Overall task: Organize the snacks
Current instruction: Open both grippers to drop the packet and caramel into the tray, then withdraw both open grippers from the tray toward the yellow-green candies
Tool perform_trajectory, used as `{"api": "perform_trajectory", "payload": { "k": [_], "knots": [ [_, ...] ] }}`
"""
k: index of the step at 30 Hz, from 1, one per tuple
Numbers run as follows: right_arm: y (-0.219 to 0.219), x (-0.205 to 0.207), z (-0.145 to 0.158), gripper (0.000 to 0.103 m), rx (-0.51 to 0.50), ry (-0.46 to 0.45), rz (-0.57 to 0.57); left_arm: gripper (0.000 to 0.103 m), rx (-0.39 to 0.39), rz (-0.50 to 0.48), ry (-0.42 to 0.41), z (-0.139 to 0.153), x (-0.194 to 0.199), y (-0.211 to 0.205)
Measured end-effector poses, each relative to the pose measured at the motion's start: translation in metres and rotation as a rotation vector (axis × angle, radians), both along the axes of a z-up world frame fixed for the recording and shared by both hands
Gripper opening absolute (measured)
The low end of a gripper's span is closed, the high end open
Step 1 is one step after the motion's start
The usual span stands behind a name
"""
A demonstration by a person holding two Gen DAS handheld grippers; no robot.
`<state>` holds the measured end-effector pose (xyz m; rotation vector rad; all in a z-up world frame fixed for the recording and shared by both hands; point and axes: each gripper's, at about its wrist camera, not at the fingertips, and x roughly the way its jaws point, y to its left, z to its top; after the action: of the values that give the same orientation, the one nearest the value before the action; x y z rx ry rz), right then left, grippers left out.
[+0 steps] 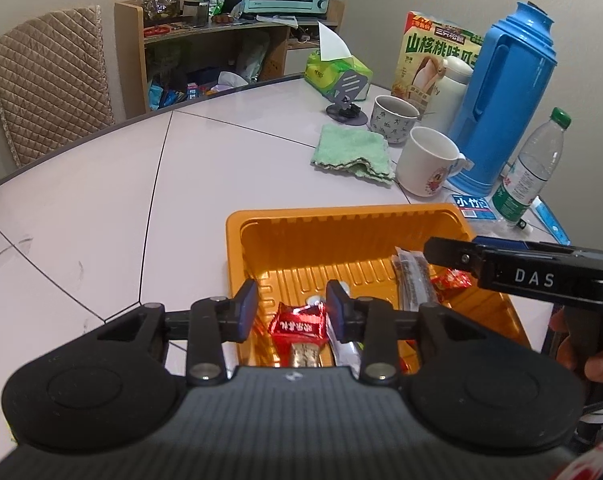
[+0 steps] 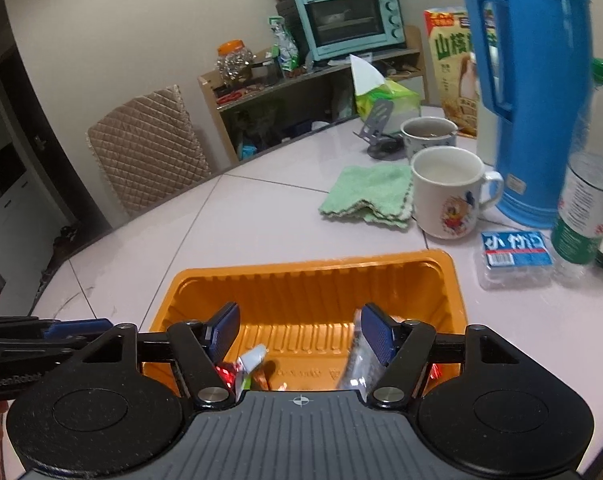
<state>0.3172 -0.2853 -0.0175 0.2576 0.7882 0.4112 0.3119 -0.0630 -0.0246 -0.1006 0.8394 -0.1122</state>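
Both grippers, left [image 1: 292, 309] and right [image 2: 298, 333], gape empty above the orange tray [image 1: 341, 216]; lowering carelessly could crush the red candy [image 1: 299, 324].

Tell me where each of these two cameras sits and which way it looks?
Left wrist: rides the left gripper, looking down into the orange tray; the right gripper and a hand show at right.
Right wrist: rides the right gripper, jaws apart over the same orange tray; the left gripper shows at left.
Shared: tray, blue thermos, green cloth, white mug.
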Motion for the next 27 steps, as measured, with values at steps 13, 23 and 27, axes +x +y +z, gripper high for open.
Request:
{"api": "perform_trajectory", "payload": {
  "k": [13,23,27],
  "knots": [
    [-0.025,-0.052,0.014,0.082,0.008,0.035,-0.041,0.049,-0.024,0.026,-0.006,0.017,-0.055,0.002],
    [-0.014,-0.097,0.025,0.085,0.022,0.043,0.026,0.056,-0.03,0.067,-0.001,0.024,-0.108,0.012],
    [-0.003,-0.114,0.026,0.085,0.025,0.051,0.068,0.056,-0.034,0.094,0.002,0.024,-0.129,0.021]
  ]
}}
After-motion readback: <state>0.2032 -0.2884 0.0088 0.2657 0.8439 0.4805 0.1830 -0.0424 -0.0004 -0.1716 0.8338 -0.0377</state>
